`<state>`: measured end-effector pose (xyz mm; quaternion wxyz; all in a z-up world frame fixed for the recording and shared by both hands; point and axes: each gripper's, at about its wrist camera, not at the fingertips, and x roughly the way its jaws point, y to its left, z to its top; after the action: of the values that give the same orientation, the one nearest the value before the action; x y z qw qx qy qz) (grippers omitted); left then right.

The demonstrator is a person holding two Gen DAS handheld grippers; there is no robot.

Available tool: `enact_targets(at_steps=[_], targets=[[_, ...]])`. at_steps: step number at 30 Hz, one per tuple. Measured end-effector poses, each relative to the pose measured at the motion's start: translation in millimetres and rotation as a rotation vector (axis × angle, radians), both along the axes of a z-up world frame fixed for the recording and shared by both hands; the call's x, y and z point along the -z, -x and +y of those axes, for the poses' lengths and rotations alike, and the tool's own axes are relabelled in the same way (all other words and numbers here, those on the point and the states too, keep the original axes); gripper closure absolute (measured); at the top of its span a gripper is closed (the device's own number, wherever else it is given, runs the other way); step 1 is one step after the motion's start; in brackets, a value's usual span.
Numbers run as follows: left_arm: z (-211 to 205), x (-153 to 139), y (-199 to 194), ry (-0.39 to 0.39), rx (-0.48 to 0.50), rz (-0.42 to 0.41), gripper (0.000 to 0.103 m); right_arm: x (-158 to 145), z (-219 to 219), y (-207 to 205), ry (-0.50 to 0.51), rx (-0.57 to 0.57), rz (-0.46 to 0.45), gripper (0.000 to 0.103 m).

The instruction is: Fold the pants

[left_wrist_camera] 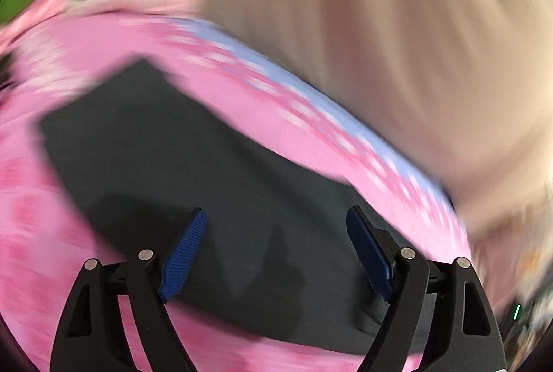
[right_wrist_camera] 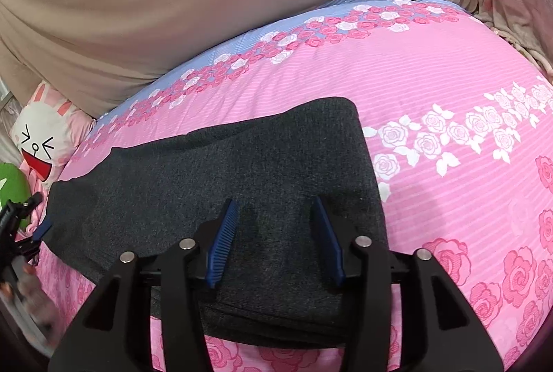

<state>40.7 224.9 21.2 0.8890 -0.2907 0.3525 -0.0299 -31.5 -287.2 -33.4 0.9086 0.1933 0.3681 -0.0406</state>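
Both grippers point down with blue-padded fingers spread apart, holding nothing: the right gripper (right_wrist_camera: 274,240) and the left gripper (left_wrist_camera: 276,254), whose view is blurred. Beneath both lie dark grey pants (right_wrist_camera: 214,171), folded flat into a long band on a pink rose-print bedsheet (right_wrist_camera: 449,88).
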Motion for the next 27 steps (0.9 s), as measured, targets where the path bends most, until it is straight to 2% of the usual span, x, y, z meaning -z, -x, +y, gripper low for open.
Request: enact_targets(at_steps=[4,7,8,9,11,13,15,17,20,23,27], targets=[[90.4,9.8,10.0,0.016,-0.25,0.061,0.023,-0.5,-0.1,1.1,0.0,0.004,-0.009,0.057],[125.3,30.6,9.4,0.062,-0.344,0.149,0.023,-4.7,-5.3,10.3,-0.012,0.029,-0.061,0.057],[129.9,35.6,8.5,0.082,-0.345,0.162,0.023,-6.0,-6.9,13.4,-0.02,0.042,-0.08,0.057],[130.4,36.0,8.6,0.085,-0.348,0.137,0.022,-7.0,-8.9,16.2,-0.029,0.055,-0.095,0.055],[126.8,35.4,2.0,0.064,-0.34,0.152,0.021,-7.4,-11.7,17.9,-0.034,0.081,-0.102,0.046],[120.6,33.8,-11.4,0.036,-0.307,0.155,0.022,-7.0,-9.9,15.2,-0.018,0.088,-0.089,0.044],[114.2,36.9,-22.4,0.028,-0.255,0.165,0.069,-7.3,-8.9,13.6,-0.009,0.085,-0.084,0.043],[110.2,32.5,-24.3,-0.006,-0.272,0.159,0.085,-7.5,-9.8,13.8,-0.014,0.086,-0.086,0.042],[99.5,9.3,-22.2,-0.02,-0.256,0.098,0.087,-7.3,-10.3,13.5,-0.017,0.085,-0.085,0.042],[66.6,-30.9,-18.4,-0.055,-0.184,0.002,0.088,-7.9,-9.1,14.3,-0.022,0.08,-0.095,0.042],[-14.7,-85.2,-17.6,-0.154,-0.021,-0.115,0.088,-8.7,-9.3,16.2,-0.035,0.062,-0.114,0.042]])
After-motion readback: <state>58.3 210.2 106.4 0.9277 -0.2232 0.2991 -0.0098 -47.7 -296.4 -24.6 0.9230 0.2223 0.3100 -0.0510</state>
